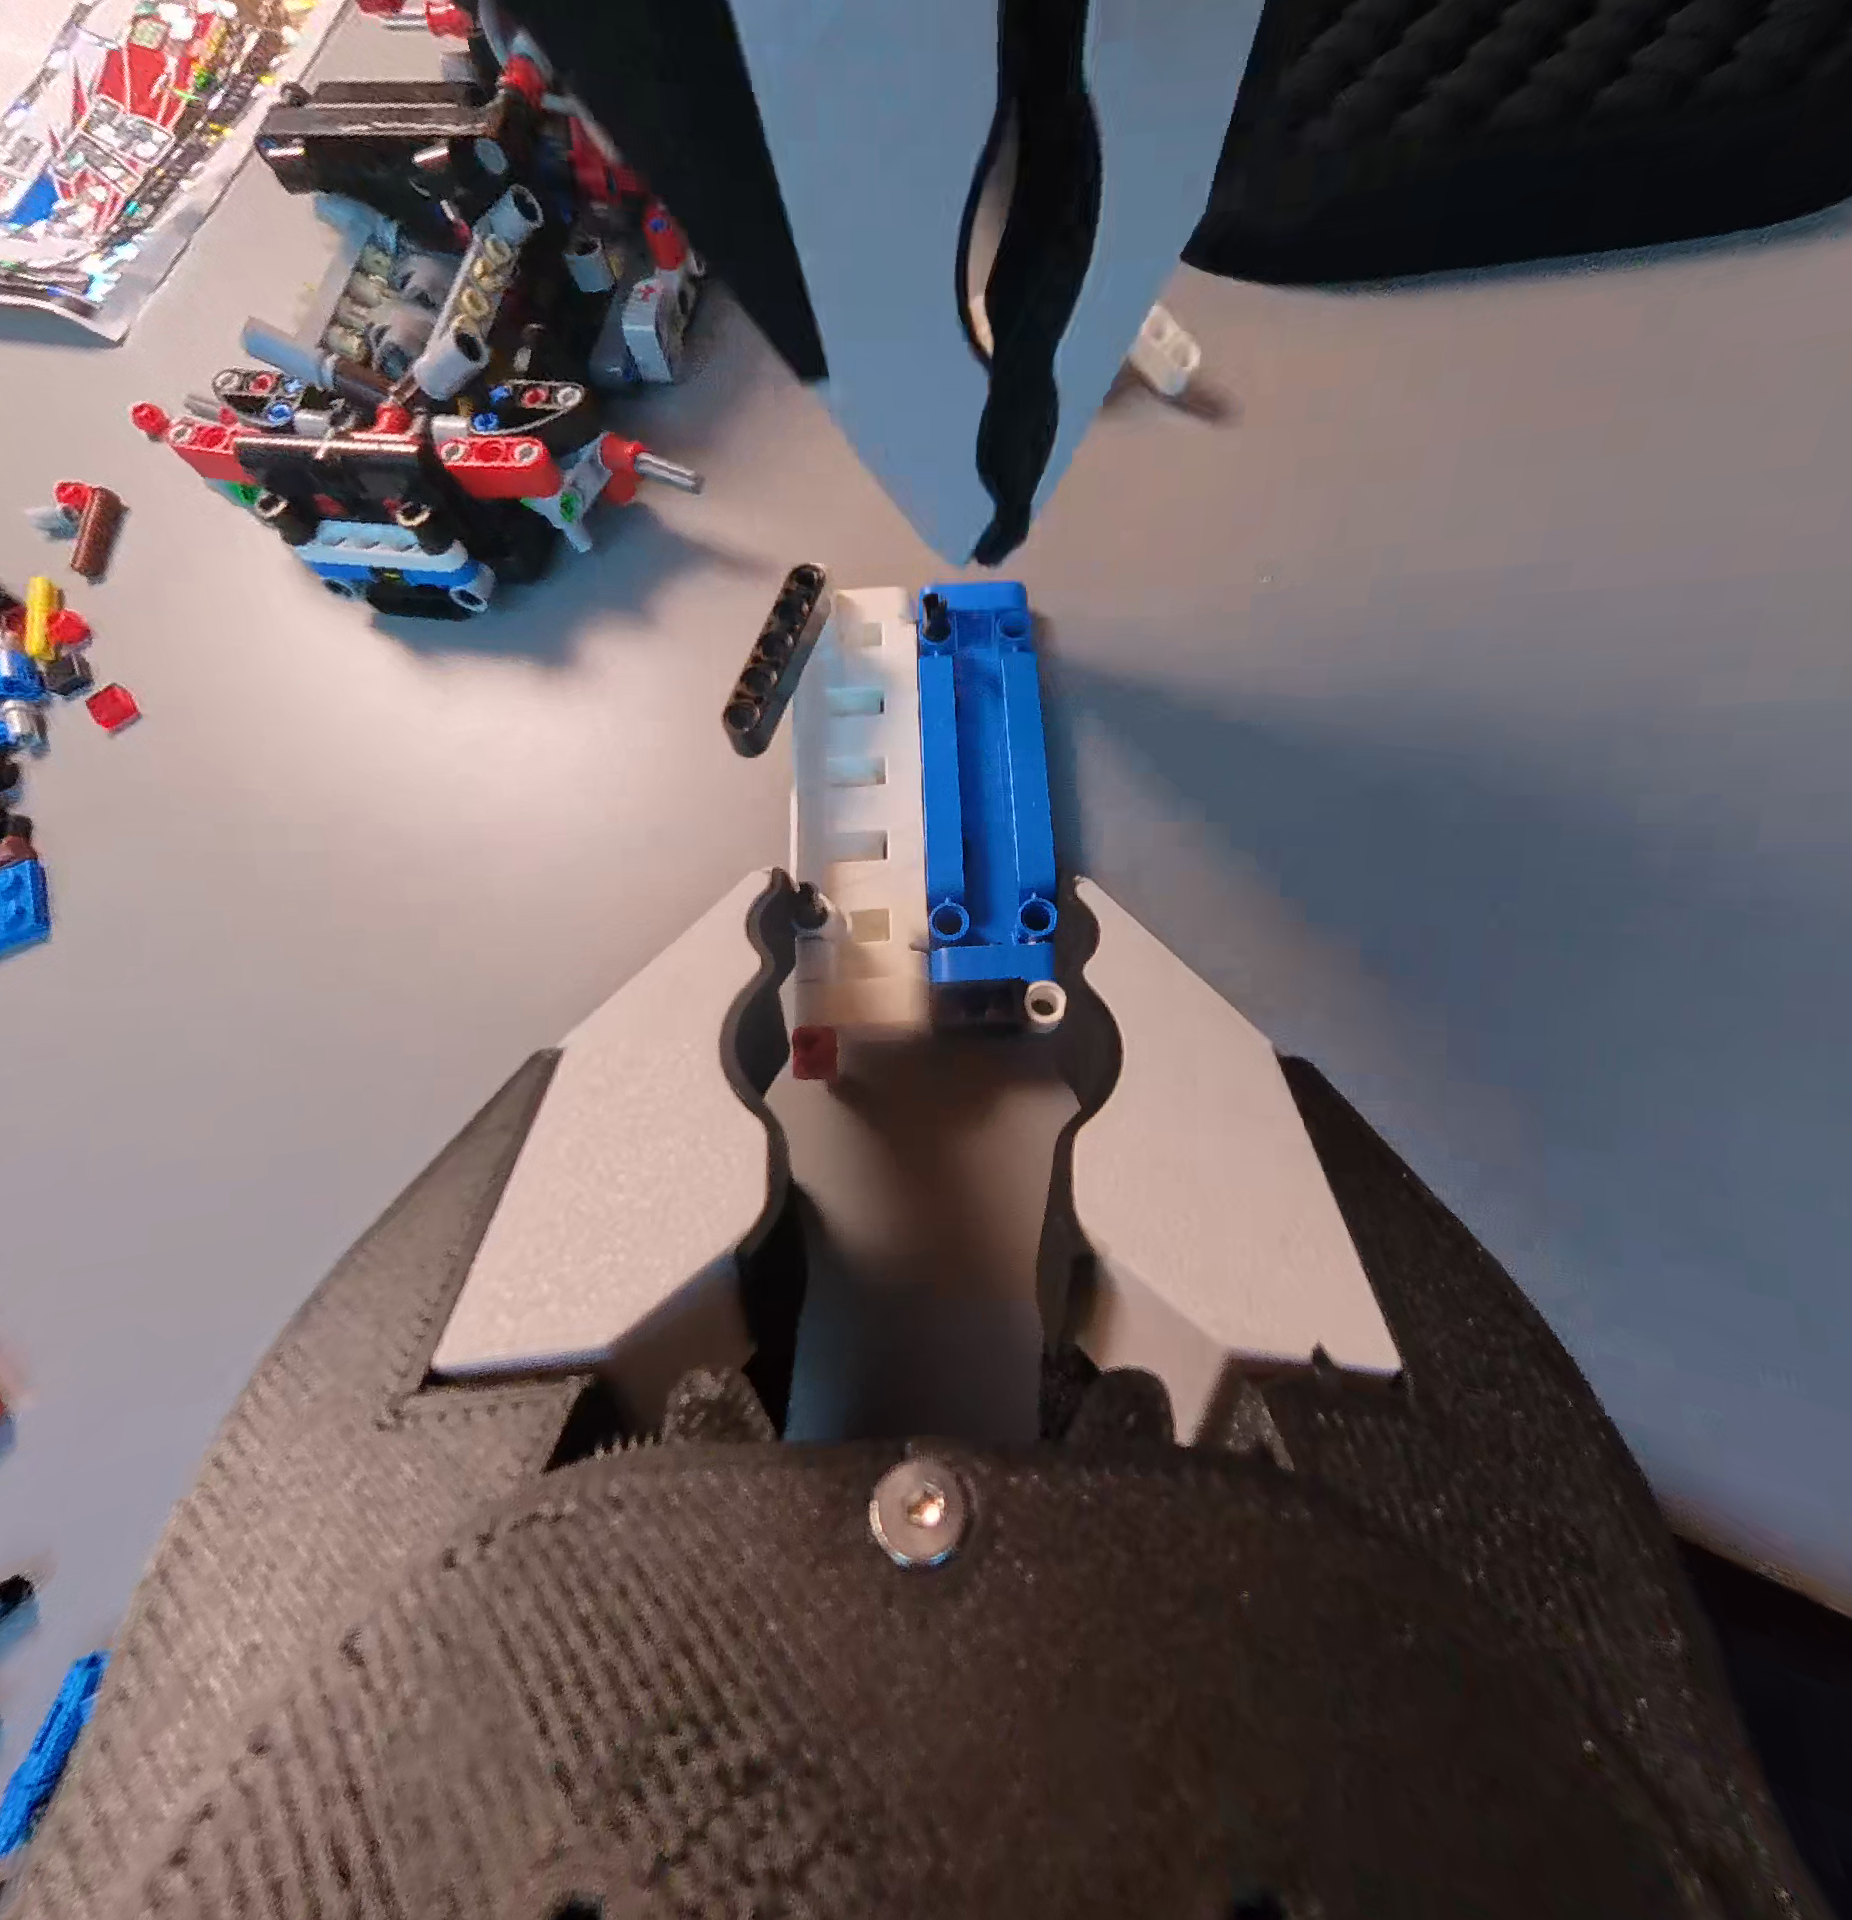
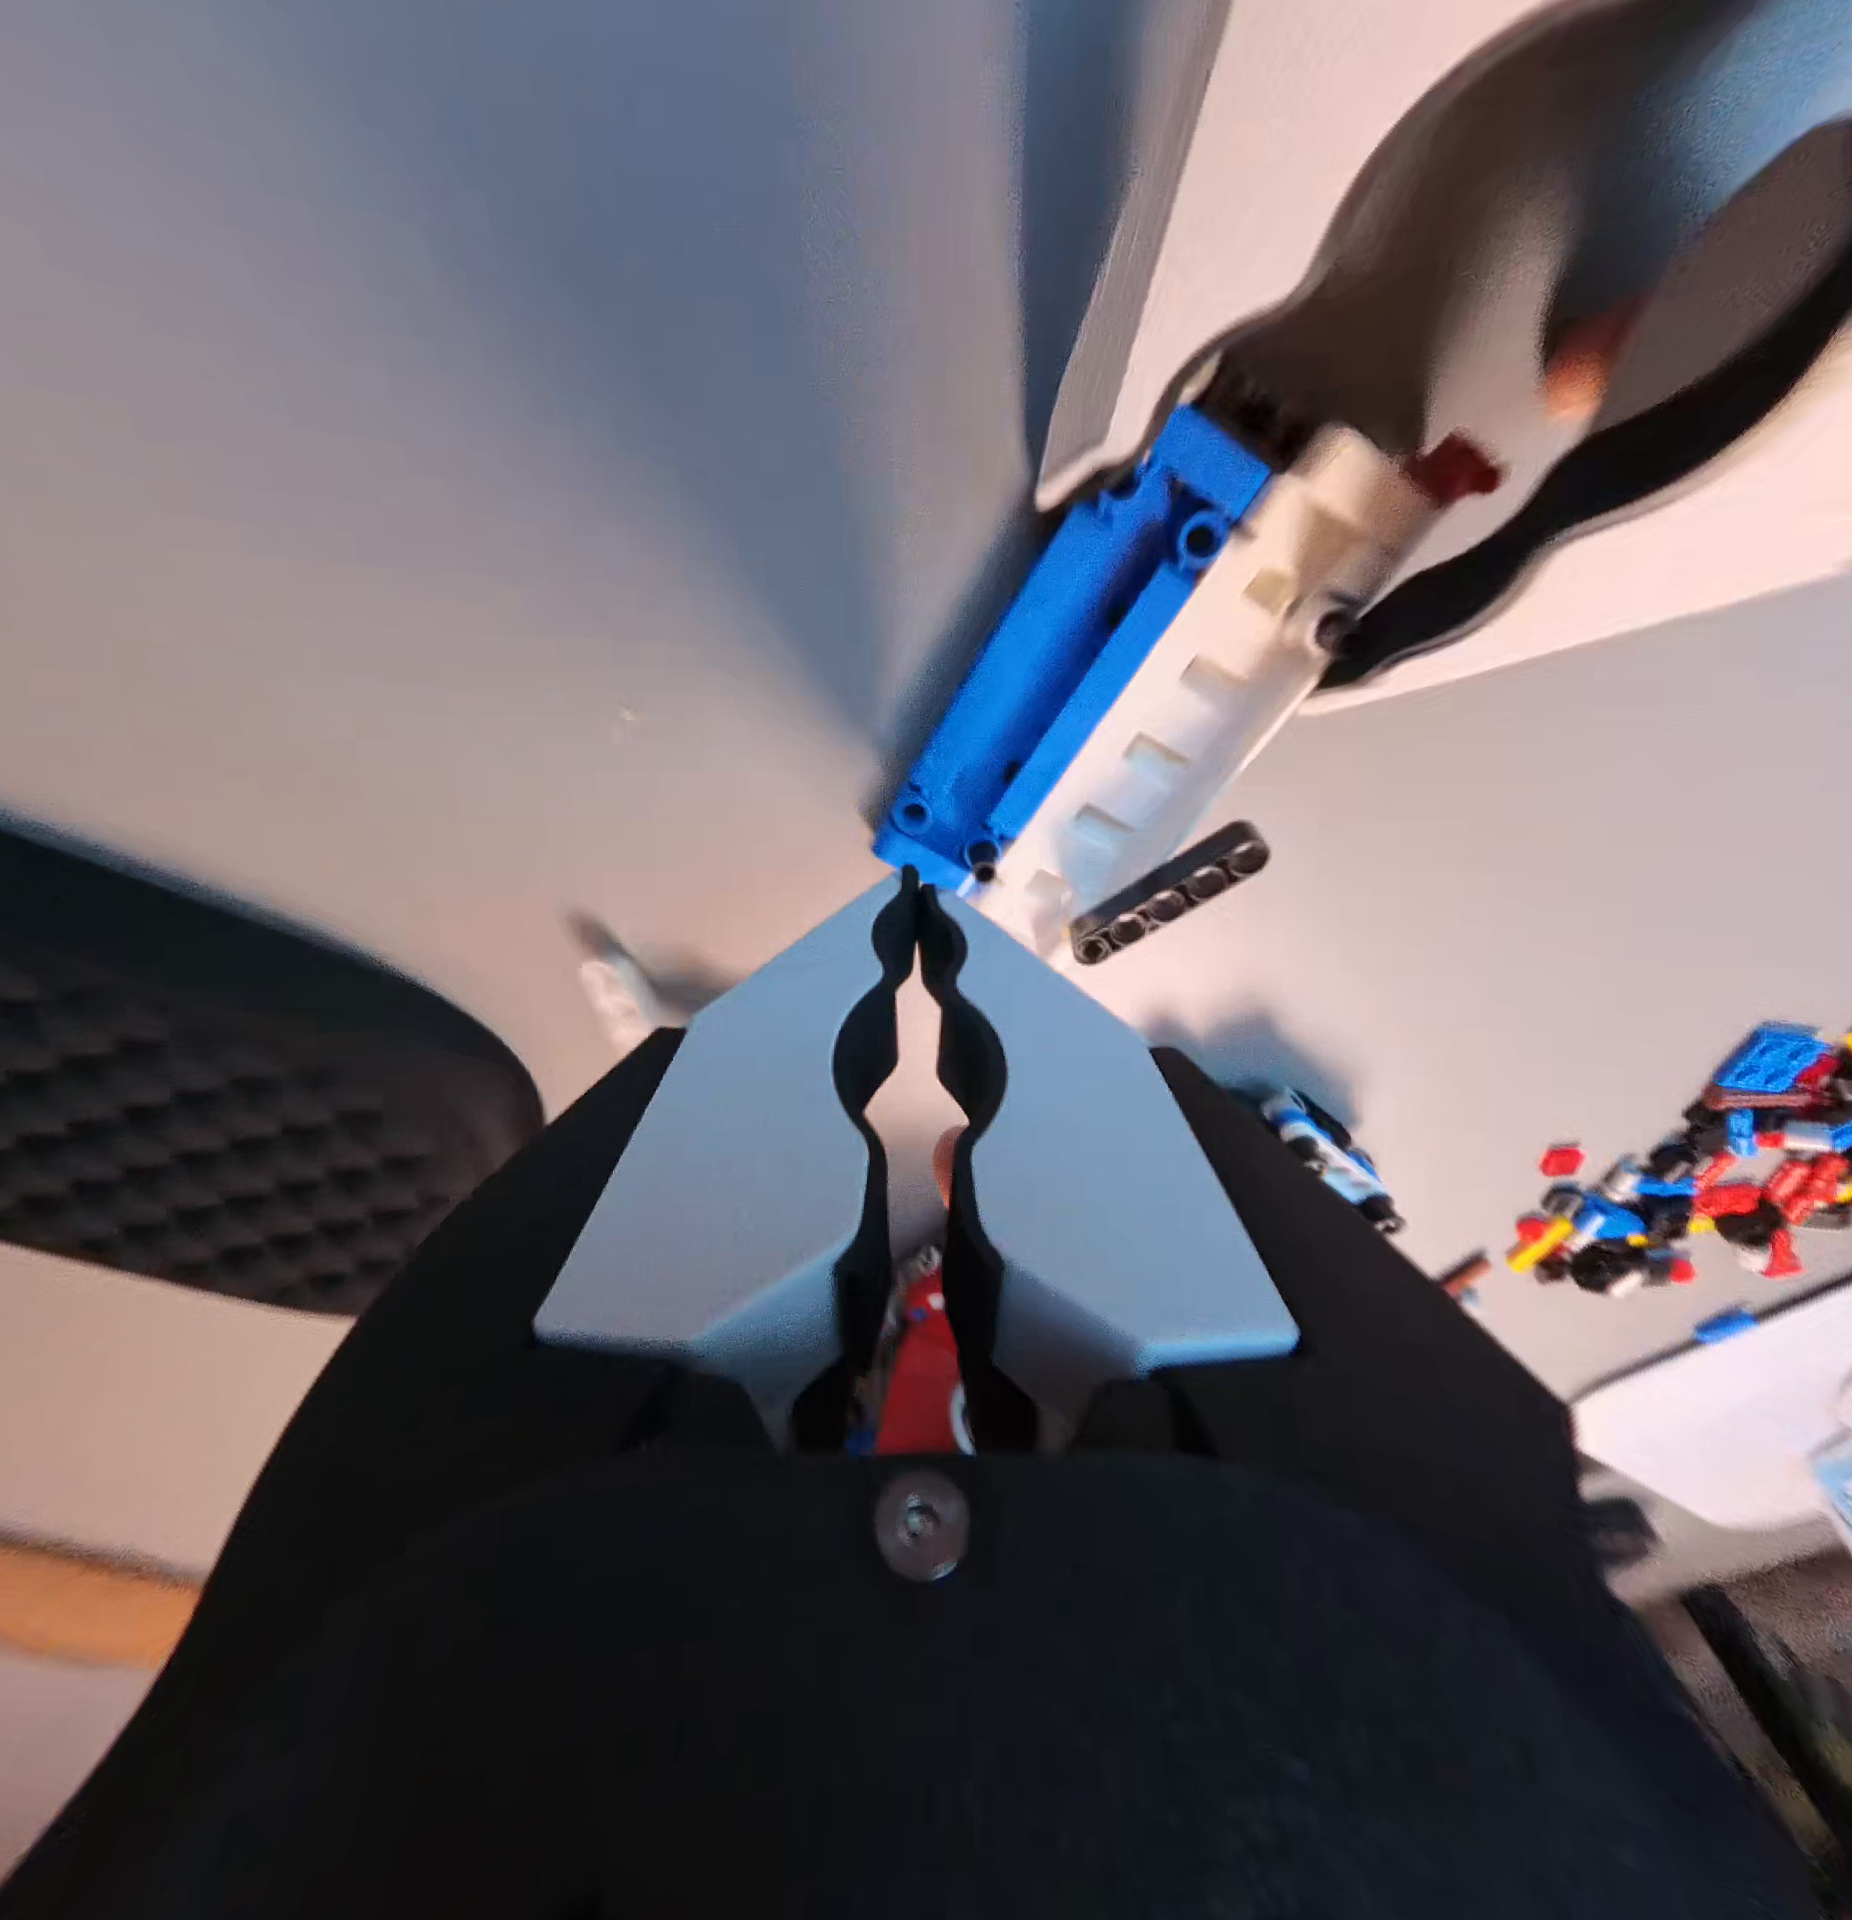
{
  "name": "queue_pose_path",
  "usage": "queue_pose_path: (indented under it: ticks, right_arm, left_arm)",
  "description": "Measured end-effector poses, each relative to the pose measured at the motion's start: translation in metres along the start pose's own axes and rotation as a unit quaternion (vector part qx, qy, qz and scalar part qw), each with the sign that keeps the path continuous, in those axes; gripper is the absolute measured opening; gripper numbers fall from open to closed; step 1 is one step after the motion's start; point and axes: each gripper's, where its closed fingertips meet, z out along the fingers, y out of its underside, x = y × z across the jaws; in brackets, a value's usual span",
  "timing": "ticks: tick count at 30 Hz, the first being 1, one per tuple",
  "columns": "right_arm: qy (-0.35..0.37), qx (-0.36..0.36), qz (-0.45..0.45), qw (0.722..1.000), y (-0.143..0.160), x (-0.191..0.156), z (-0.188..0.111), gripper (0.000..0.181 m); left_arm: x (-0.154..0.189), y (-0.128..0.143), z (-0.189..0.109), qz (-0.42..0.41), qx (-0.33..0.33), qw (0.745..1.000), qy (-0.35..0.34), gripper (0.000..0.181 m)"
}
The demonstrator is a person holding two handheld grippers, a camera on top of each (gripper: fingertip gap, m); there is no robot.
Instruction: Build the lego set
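Lego sub-assembly of a long blue plastic panel (image 1: 989, 790) joined to a white slotted plastic block (image 1: 860, 821) sits at the centre of the left wrist view, its near end clamped between the jaws of the left hand-held gripper (image 1: 927, 935). A small dark red piece (image 1: 815, 1051) and a small grey round connector (image 1: 1044, 1003) sit at that gripped end.

At the far end of the panel, the right hand-held gripper (image 2: 914, 883) has its tips pinched together; something small and black seems to be nipped at the very tip, but I cannot tell for certain. It points at a hole in the blue panel's end, near a black pin (image 1: 932, 613) already seated there.

Just beside the white block, a loose black plastic beam with a row of holes (image 1: 774, 660) lies on the grey table (image 1: 1421, 831).

Further off, in the upper left of the left wrist view, stands a larger part-built model in red, black and blue (image 1: 423, 353), with a printed sheet (image 1: 111, 156) beyond it and a scatter of loose small pieces (image 1: 18, 727) at the left edge.

Risks, as I judge them: a push along the panel could slide it out of the left grip, since only one end is held; an off-axis press could jam or drop the tiny part; and a sideways slip could knock the black beam away.
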Motion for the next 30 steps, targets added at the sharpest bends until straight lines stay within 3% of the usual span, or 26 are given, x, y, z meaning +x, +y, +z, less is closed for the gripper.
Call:
queue_pose_path:
  ticks: [1, 5, 10, 14, 19, 22, 25, 27, 30]
  right_arm:
    - [0.01, 0.048, 0.006, 0.999, -0.011, -0.002, -0.01, 0.0]
    - [0.073, 0.116, 0.049, 0.989, -0.016, 0.012, -0.036, 0.004]
    - [0.121, 0.175, 0.17, 0.962, 0.014, 0.023, -0.047, 0.018]
    - [0.109, 0.173, 0.254, 0.945, 0.048, 0.007, -0.027, 0.029]
    - [0.148, 0.194, 0.31, 0.919, 0.057, 0.011, 0.002, 0.039]
    - [0.114, 0.232, 0.334, 0.906, 0.049, 0.008, 0.013, 0.015]
    - [0.121, 0.248, 0.366, 0.889, 0.047, 0.003, 0.01, 0.014]
    - [0.145, 0.277, 0.434, 0.845, 0.047, 0.005, 0.001, 0.014]
    - [0.142, 0.395, 0.552, 0.72, 0.031, 0.009, -0.025, 0.013]
  left_arm:
    - [0.0, 0.0, 0.001, 0.0, -0.001, 1.0, 0.001, 0.049]
    - [0.0, -0.002, 0.003, 0.003, 0.0, 1.0, 0.006, 0.049]
    - [0.0, -0.002, 0.002, -0.001, -0.002, 1.0, -0.002, 0.049]
    - [0.0, -0.001, 0.001, -0.003, -0.002, 1.0, -0.004, 0.049]
    - [-0.002, 0.0, 0.001, -0.006, -0.002, 1.0, -0.007, 0.049]
    - [-0.004, 0.0, 0.0, -0.008, -0.001, 1.0, -0.015, 0.049]
    - [-0.005, -0.002, -0.005, -0.016, 0.008, 1.0, -0.016, 0.057]
    - [-0.01, -0.012, -0.014, -0.021, 0.032, 0.999, -0.03, 0.058]
    - [-0.005, -0.046, -0.029, -0.01, 0.1, 0.994, -0.05, 0.05]
